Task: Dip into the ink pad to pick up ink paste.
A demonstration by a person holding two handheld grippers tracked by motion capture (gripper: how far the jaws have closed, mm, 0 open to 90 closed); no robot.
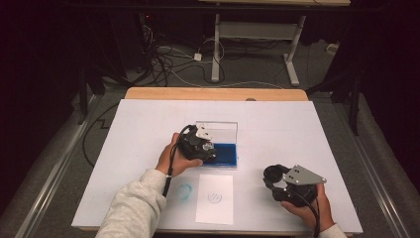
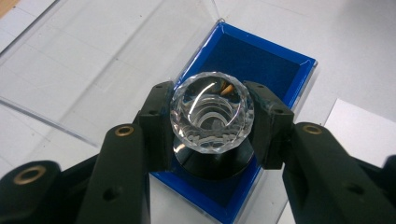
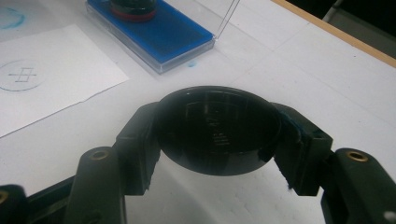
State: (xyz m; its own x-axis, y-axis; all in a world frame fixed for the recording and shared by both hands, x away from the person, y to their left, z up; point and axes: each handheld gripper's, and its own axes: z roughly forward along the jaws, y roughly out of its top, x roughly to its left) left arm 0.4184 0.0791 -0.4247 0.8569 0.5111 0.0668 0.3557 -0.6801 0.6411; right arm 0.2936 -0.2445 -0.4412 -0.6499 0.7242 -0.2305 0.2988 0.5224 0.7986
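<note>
We've got the left gripper clamped on the stamp's crystal knob over the blue ink pad, pad at 12 o'clock from the paper. Right gripper is clamped on the black round cap. Risk: faceted knob slips btwn the jaws, stamp tips, ink smears.

Your table is lit evenly from above while the room behind stays dark; close-up jaws blur softly, and the clear lid shows glare.
</note>
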